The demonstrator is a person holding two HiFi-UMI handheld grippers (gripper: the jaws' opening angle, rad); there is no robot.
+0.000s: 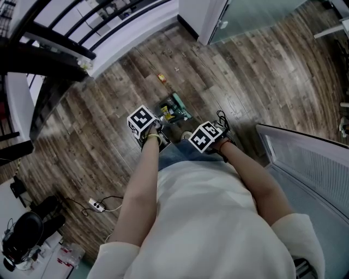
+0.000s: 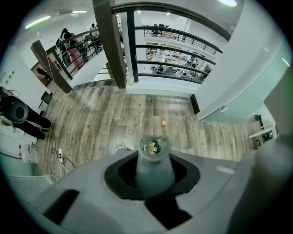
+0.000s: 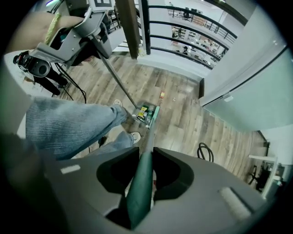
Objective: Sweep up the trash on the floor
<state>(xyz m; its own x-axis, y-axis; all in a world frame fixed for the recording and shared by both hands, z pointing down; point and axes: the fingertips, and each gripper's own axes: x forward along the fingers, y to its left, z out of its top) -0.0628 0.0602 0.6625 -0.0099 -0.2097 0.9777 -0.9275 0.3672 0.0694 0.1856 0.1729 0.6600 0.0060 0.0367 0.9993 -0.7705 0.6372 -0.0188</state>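
My left gripper [image 1: 143,124] [image 2: 153,171] is shut on the grey tubular handle [image 2: 154,169] of a dustpan [image 1: 173,110] [image 3: 143,112]. The pan rests on the wood floor with green and yellow wrappers in it. My right gripper [image 1: 206,136] [image 3: 142,178] is shut on the green broom handle [image 3: 141,187], and the broom's green head [image 3: 154,115] lies against the pan's right side. A small yellow-and-red scrap [image 1: 161,78] [image 2: 163,122] [image 3: 161,95] lies on the floor beyond the pan, with a tiny crumb [image 1: 176,68] further off. In the right gripper view, the left gripper [image 3: 68,41] shows at top left.
A black railing [image 1: 65,32] and white ledge run along the upper left. A glass wall [image 1: 256,16] stands ahead on the right. A black cable coil [image 3: 204,151] lies at right, and a power strip [image 1: 98,205] and black camera gear [image 1: 24,231] at left. My jeans-clad legs [image 3: 68,123] stand behind the pan.
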